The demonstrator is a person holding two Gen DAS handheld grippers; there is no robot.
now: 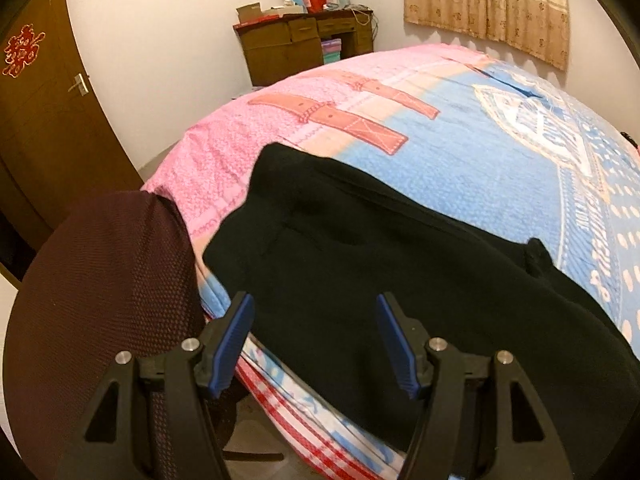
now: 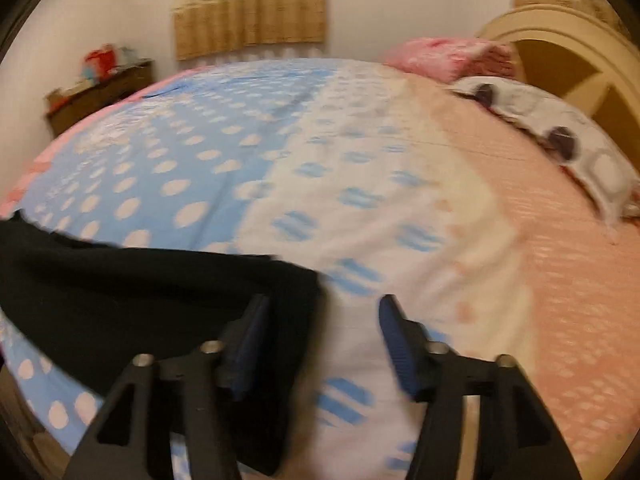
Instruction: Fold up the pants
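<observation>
Your pants [image 1: 360, 264] lie along the bed's [image 1: 500, 168] near edge. Left tongs [image 1: 314, 340] and right tongs [image 2: 320, 344] gape apart, empty; next, I'd judge, clamp each end.

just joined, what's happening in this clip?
A person holding two tongs is at a bed, working on black pants laid along its near edge. Both tongs are open and hold nothing. The left tongs hover over one end of the pants, beside a mesh chair. The right tongs are at the other end, one finger over the cloth edge; that view is motion-blurred. No fold is visible yet.
</observation>
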